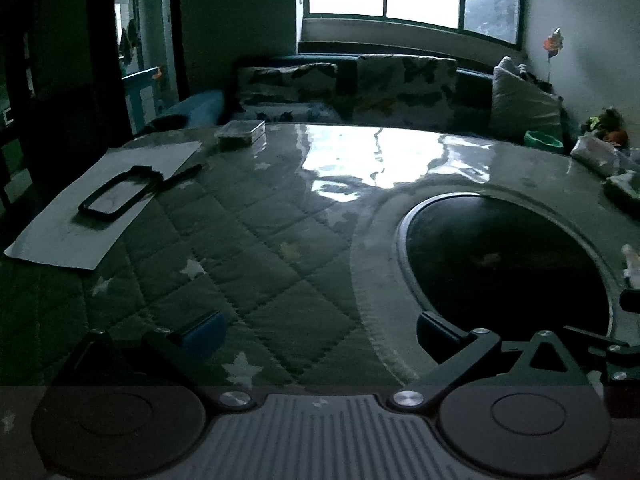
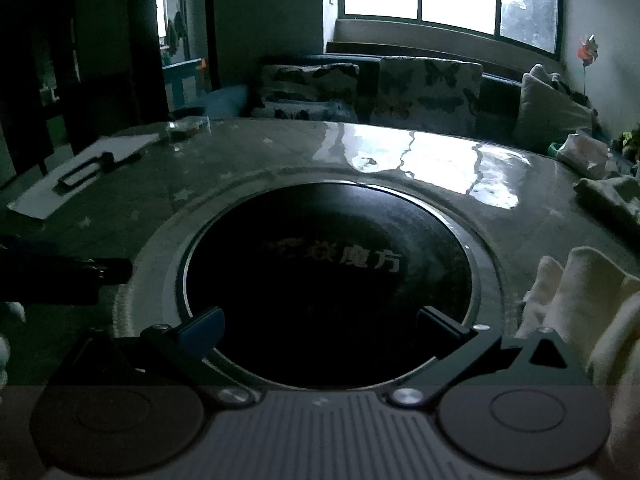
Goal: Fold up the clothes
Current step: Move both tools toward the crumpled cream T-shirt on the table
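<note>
1. The left tongs (image 1: 320, 332) stand wide open with nothing between the fingers, low over the surface (image 1: 280, 216), which wears a green quilted cover with pale stars under a glossy clear sheet.
2. The right tongs (image 2: 320, 330) are likewise spread apart and empty, poised over a black round panel (image 2: 328, 280) sunk into the surface and bearing pale printed characters.
3. Just to the right of the right tongs lies a heap of cream cloth (image 2: 576, 300), rumpled and not folded; it touches neither finger.
4. Further right and beyond, another bundle of fabric (image 2: 608, 196) rests near the surface's edge.
5. Ahead and left of the left tongs, a white sheet of paper (image 1: 60, 236) carries a dark phone case (image 1: 116, 196) and a pen (image 1: 180, 176).
6. Beyond those sits a small clear box (image 1: 240, 132).
</note>
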### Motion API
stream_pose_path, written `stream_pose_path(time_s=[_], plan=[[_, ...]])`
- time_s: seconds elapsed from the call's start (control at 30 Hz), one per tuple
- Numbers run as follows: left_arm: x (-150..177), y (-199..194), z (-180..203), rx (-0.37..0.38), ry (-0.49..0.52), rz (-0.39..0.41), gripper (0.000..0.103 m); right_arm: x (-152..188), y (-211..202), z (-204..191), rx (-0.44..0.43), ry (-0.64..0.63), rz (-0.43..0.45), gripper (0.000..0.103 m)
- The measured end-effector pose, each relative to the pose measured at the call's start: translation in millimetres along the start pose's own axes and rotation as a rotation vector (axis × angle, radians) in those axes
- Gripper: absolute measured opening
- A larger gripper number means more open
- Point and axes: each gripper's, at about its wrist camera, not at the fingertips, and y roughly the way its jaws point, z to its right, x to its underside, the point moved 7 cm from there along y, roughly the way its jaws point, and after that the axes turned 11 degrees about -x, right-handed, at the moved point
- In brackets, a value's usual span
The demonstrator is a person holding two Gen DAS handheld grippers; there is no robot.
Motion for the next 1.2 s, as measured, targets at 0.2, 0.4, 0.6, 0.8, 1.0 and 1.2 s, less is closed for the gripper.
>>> stream_pose_path(time_s=[0.2,0.4,0.6,0.8,1.0,1.2], plan=[[-3.2,-17.1,12.7,0.034,0.015,0.018,0.103,-0.6,-20.3,-1.2,-0.010,0.004,0.027,0.103],[-9.8,-34.1,27.2,0.085,0.023,0.036,0.103,-2.3,-43.4,0.4,-0.003,0.003,0.059,0.103],[-16.6,-52.8,42.7,0.129,0.047,0.069,0.103,-1.4,-67.9,6.3,0.008,0.007,0.097,0.103],[-25.3,-67.3,60.6,0.180,0.071,0.074,0.103,-1.5,-90.3,10.4,0.030,-0.057,0.092,0.103],[-29.9,-81.3,81.9,0.214,0.118,0.092,0.103,-3.4,-114.4,16.2,0.045,-0.073,0.097,0.103],[-29.0,-90.7,102.2,0.260,0.147,0.083,0.103,1.4,-136.3,28.8,0.081,-0.059,0.099,0.103]])
